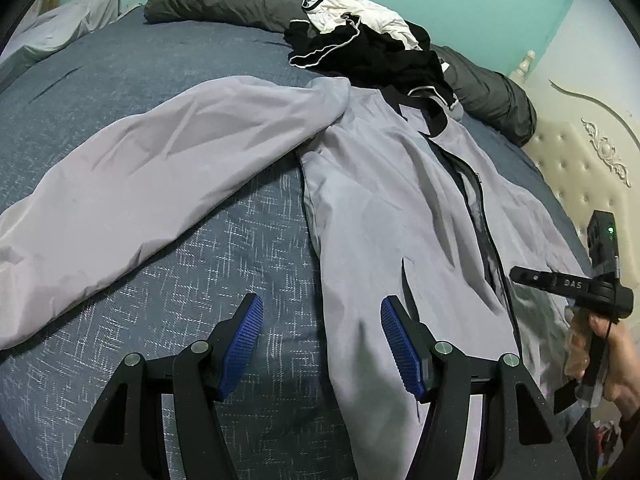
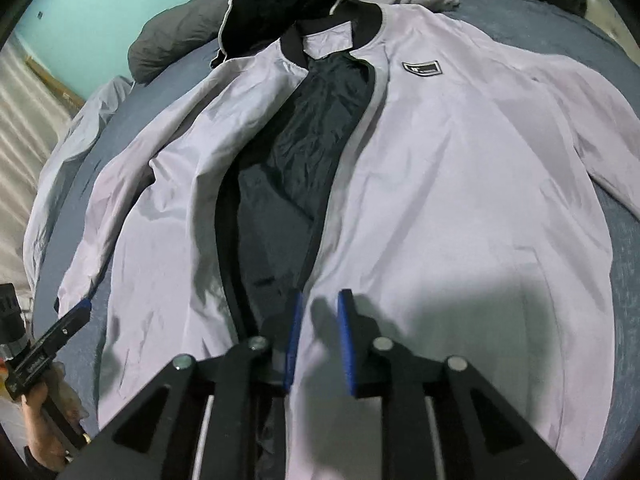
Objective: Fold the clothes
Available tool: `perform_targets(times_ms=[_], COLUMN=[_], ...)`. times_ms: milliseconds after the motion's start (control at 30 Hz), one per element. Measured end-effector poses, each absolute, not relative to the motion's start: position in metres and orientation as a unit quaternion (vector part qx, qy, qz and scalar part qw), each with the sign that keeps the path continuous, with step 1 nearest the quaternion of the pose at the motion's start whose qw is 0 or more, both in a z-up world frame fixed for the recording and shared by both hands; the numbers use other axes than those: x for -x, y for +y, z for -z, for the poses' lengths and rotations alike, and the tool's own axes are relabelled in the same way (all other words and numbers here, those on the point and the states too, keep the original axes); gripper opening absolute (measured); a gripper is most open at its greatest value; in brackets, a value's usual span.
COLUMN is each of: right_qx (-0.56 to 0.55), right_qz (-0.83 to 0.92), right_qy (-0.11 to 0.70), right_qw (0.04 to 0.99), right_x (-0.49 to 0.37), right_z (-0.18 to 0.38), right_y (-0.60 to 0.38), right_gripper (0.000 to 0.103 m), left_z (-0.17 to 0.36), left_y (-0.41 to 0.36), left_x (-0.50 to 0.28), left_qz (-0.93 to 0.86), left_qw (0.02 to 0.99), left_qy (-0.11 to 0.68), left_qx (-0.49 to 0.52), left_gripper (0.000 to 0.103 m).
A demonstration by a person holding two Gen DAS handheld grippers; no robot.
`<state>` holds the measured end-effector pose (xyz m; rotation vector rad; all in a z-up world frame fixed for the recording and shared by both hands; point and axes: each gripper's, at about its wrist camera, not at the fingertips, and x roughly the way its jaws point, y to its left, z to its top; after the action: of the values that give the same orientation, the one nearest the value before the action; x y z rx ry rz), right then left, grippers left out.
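I see a room lit from above, bright enough, but a bit cold and grey. In my right wrist view, the right gripper (image 2: 318, 300) throws a big dark shadow on the near part of the pale jacket (image 2: 460, 184), and its fingers look a little blurry. My left wrist view is sharper; I can see the small lines on the blue bedcover (image 1: 200, 248). Both pictures bend round at the edges, and the corners go black. The far things look soft. I see no strong glare.

jacket (image 2: 460, 200) hem cut off below, chest badge (image 2: 422, 69) lettering unreadable
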<state>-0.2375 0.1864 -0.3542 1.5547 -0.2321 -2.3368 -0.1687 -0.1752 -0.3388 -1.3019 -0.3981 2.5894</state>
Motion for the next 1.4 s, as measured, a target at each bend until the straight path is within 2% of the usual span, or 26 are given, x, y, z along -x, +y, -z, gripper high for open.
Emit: perform_targets(times_ms=[233, 300, 367, 500, 600, 833, 1233, 1400], right_qx=[-0.555, -0.558, -0.556, -0.540, -0.505, -0.506, -0.526, -0.552], right_qz=[0.816, 0.814, 0.812, 0.820, 0.847, 0.835, 0.817, 0.802], right_qy=[-0.034, -0.025, -0.021, -0.025, -0.041, -0.117, -0.046, -0.047], right_qw=[0.158, 0.162, 0.174, 0.190, 0.159, 0.184, 0.230, 0.222], right_x=[0.259, 0.257, 0.253, 0.246, 0.249, 0.273, 0.273, 0.278], right_z=[0.371, 0.375, 0.374, 0.361, 0.339, 0.340, 0.359, 0.379], right_y=[0.162, 0.157, 0.154, 0.153, 0.163, 0.152, 0.070, 0.062], right_gripper=[0.017, 0.010, 0.008, 0.009, 0.011, 0.014, 0.014, 0.014], left_z=[0.341, 0.341, 0.341, 0.339, 0.340, 0.342, 0.343, 0.343], left_y=[-0.179, -0.180, -0.181, -0.182, -0.182, -0.183, -0.188, -0.190], left_x=[0.173, 0.174, 0.174, 0.175, 0.176, 0.178, 0.182, 0.182], left_qz=[-0.879, -0.879, -0.880, -0.881, -0.880, -0.879, -0.879, -0.879], left_qw=[0.106, 0.106, 0.107, 0.108, 0.108, 0.107, 0.105, 0.105], left_qy=[-0.138, -0.139, -0.138, -0.138, -0.136, -0.136, -0.138, -0.141], left_qx=[0.443, 0.444, 0.443, 0.440, 0.441, 0.443, 0.444, 0.443], left_gripper=[0.066, 0.066, 0.066, 0.066, 0.066, 0.066, 0.066, 0.066])
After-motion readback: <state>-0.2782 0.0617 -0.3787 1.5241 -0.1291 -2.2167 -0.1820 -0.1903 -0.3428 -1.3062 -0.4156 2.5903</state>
